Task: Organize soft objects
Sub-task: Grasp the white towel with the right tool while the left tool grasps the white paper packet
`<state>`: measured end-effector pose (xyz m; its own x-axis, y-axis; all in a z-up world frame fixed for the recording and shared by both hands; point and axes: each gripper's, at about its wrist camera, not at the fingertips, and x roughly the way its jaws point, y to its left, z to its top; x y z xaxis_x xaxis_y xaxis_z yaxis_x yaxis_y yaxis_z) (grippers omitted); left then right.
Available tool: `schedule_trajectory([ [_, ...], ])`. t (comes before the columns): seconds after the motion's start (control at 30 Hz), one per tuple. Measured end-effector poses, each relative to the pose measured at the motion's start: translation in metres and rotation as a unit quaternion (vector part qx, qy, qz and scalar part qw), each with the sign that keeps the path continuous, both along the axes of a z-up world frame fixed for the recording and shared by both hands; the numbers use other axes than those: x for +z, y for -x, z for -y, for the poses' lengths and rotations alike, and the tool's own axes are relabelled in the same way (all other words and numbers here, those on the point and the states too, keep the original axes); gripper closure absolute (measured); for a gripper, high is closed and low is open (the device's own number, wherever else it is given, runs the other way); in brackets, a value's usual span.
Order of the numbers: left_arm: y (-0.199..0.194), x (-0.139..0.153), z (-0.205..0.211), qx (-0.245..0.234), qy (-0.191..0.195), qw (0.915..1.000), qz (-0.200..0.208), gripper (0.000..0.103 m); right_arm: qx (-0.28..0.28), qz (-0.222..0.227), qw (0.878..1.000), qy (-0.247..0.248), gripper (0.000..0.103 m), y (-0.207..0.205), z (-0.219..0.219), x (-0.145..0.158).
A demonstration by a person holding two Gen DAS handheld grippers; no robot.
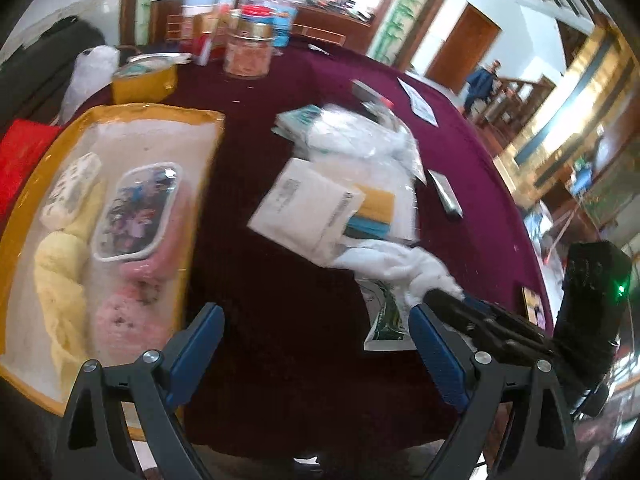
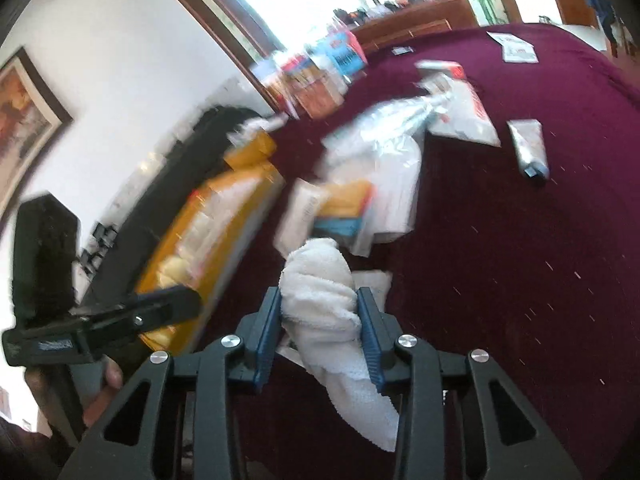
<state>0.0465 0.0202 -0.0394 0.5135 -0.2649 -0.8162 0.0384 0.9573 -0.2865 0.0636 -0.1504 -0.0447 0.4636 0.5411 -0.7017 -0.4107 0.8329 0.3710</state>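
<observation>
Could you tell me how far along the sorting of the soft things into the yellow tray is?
Partly done. The yellow tray already holds a yellow cloth and a pink one. In hand: the right gripper is shut on a white towel; the left gripper is open and empty. Left: white plastic-wrapped packets lie on the maroon tablecloth.

blur: packets (image 2: 372, 168) at centre of right wrist view smeared, print unreadable | cut off: yellow tray (image 1: 120, 114) by left edge of left wrist view | hidden: white towel (image 1: 404, 268) end behind right hand-held gripper (image 1: 444, 298) | jars (image 1: 248, 46) upper left, labels illegible
</observation>
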Motion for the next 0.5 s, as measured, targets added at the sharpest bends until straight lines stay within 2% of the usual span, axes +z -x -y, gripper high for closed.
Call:
schedule_trajectory([
  [0.07,-0.001,-0.002,0.008,-0.008,-0.01,0.9999,0.001,0.008,-0.009,-0.011,1.0,0.027,0.067,0.001,0.002,-0.004],
  [0.17,-0.006,-0.005,0.013,-0.014,-0.015,0.9997,-0.01,0.008,0.004,-0.01,1.0,0.029,0.067,0.007,0.001,-0.005],
  [0.23,-0.009,-0.002,0.008,-0.006,-0.016,0.9998,-0.004,0.008,0.006,0.003,1.0,0.021,0.067,0.013,0.004,-0.001],
  [0.33,-0.017,0.0,0.002,0.008,-0.015,0.9999,-0.002,0.008,0.0,0.031,0.999,-0.022,0.067,0.021,0.016,0.012],
  [0.37,-0.022,0.0,0.003,0.007,-0.02,0.9998,-0.003,0.008,-0.002,0.034,0.999,-0.017,0.067,0.02,0.017,0.014],
  [0.43,-0.033,-0.001,0.007,0.004,-0.038,0.9993,0.0,0.008,-0.024,0.026,0.999,0.011,0.067,0.014,0.019,0.01],
  [0.5,-0.044,-0.004,0.012,-0.002,-0.051,0.9987,0.001,0.008,-0.015,0.014,0.999,-0.027,0.067,0.011,0.025,0.007],
])
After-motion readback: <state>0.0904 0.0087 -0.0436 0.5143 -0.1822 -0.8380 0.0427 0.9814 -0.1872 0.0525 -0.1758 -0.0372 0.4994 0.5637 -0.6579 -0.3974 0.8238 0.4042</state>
